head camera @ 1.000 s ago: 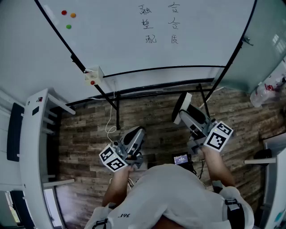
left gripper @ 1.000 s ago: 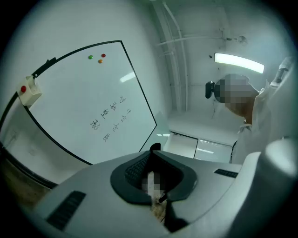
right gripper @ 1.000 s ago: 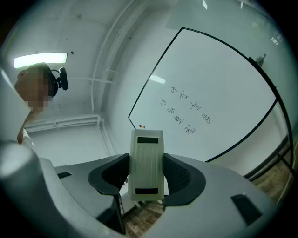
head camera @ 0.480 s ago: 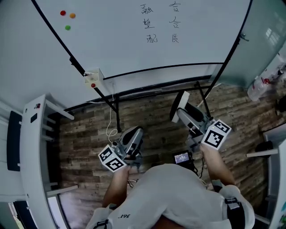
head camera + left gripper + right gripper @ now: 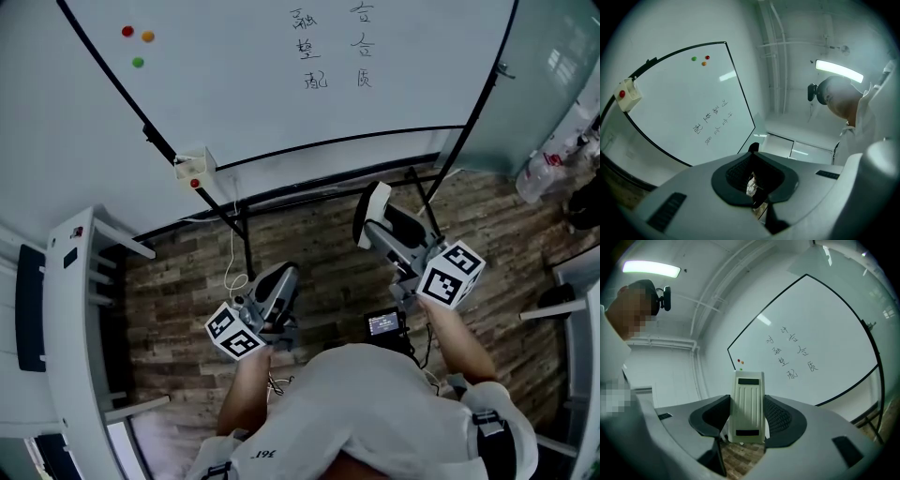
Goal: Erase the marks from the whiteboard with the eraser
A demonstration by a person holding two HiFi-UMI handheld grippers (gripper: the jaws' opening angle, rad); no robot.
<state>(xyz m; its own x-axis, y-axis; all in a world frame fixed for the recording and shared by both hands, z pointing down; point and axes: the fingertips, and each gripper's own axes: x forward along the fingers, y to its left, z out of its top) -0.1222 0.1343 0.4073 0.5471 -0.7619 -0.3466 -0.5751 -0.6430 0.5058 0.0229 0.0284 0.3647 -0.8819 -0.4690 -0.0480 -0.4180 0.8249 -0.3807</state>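
The whiteboard (image 5: 281,84) stands ahead on a black frame, with two columns of black handwritten marks (image 5: 330,47) near its top. My right gripper (image 5: 382,228) is shut on a white ribbed eraser (image 5: 372,214), held low over the floor and well short of the board. In the right gripper view the eraser (image 5: 749,406) stands upright between the jaws of that gripper (image 5: 749,425), with the marks (image 5: 792,357) beyond it. My left gripper (image 5: 279,283) is shut with nothing in it, low at the left. The left gripper view shows the left gripper (image 5: 752,182) and the marks (image 5: 712,122) far off.
Three coloured magnets (image 5: 137,42) sit at the board's upper left. A small white box with a red button (image 5: 193,166) is fixed to the frame's lower corner. A white shelf unit (image 5: 66,319) stands at the left, and bottles (image 5: 544,164) at the right on the wood-pattern floor (image 5: 328,244).
My right gripper has lifted slightly toward the board with the eraser in it. The left gripper has barely moved. The head view has shifted a little.
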